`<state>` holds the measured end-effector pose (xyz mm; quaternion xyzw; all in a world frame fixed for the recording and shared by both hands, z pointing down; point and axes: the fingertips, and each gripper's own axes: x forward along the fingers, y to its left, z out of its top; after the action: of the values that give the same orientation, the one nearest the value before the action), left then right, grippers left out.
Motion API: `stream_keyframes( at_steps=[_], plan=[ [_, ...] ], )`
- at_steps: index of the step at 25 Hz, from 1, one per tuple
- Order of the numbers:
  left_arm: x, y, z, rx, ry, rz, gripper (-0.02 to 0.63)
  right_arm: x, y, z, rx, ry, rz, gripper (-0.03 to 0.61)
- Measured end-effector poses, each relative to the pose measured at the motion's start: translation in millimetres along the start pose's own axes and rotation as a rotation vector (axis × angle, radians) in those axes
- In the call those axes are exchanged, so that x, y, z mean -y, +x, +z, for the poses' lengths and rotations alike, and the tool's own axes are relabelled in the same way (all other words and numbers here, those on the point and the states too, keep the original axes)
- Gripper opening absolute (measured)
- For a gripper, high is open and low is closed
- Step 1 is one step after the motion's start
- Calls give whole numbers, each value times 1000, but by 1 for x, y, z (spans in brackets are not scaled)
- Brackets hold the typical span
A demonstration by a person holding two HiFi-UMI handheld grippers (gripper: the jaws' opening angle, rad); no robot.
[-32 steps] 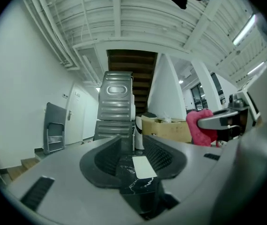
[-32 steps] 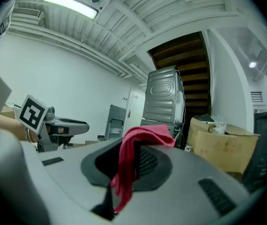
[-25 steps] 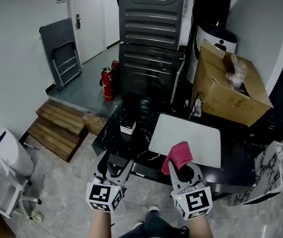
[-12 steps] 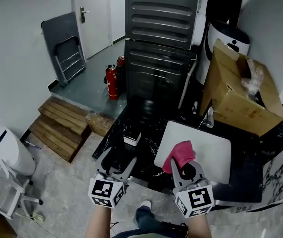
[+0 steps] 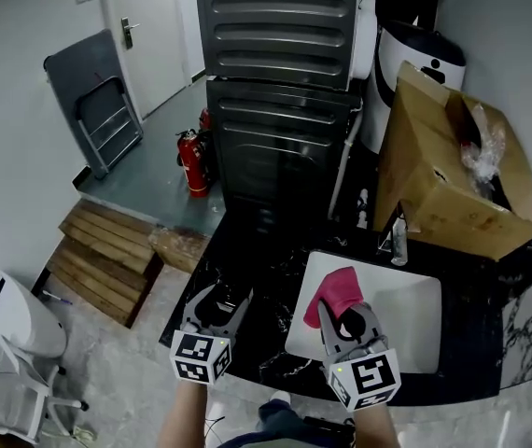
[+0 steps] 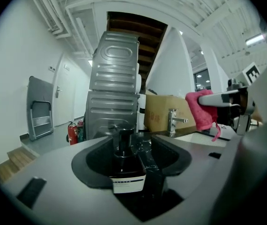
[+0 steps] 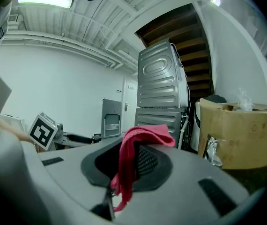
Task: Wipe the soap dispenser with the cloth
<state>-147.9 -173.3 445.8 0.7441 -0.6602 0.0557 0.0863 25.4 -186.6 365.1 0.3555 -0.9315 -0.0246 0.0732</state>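
The left gripper is at the front edge of the black counter. Its jaws have just been closing, but they press on nothing yet. The dark soap dispenser stands upright between them with a gap on each side, so this gripper is released. The right gripper is clenched on the pink cloth, which hangs out of its jaws in a loose fold. It is over the near edge of the white sink. A tap and a cardboard box are behind the sink.
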Motion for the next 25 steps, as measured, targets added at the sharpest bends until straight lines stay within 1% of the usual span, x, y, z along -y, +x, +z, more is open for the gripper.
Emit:
stream_keyframes(
  at_steps=[2, 4, 5, 8, 9, 11, 14, 16, 17, 19, 21, 22, 25],
  plan=[
    [-6, 10, -4, -13, 3, 3, 225, 8, 10, -6, -16, 5, -5, 51],
    [-11, 16, -3, -2, 3, 4, 160, 15, 18, -13, -29, 16, -12, 51],
    [-12, 18, -1, 3, 6, -2, 143, 18, 22, -16, -34, 24, -15, 51],
    [-12, 25, 3, 1, 53, -31, 141, 19, 30, -22, -49, 33, -16, 51],
    [-12, 27, 3, -5, 74, -41, 116, 19, 31, -24, -54, 34, -15, 51],
    [-12, 27, 3, -19, 99, -74, 101, 17, 32, -26, -61, 38, -15, 51],
    [-12, 26, 2, -35, 114, -129, 100, 14, 31, -29, -68, 52, -28, 51],
    [-11, 26, 1, -45, 116, -147, 98, 11, 29, -30, -72, 62, -41, 51],
    [-12, 26, 1, -48, 104, -150, 98, 9, 28, -29, -73, 65, -47, 49],
    [-14, 26, 2, -44, 44, -148, 97, 3, 27, -27, -71, 64, -57, 51],
    [-16, 25, 4, -26, -60, -144, 98, -3, 25, -25, -74, 61, -71, 51],
    [-17, 25, 5, -13, -136, -149, 98, -6, 24, -26, -78, 64, -79, 51],
    [-18, 23, 2, 38, -410, -183, 97, -16, 19, -23, -83, 62, -93, 51]
  ],
)
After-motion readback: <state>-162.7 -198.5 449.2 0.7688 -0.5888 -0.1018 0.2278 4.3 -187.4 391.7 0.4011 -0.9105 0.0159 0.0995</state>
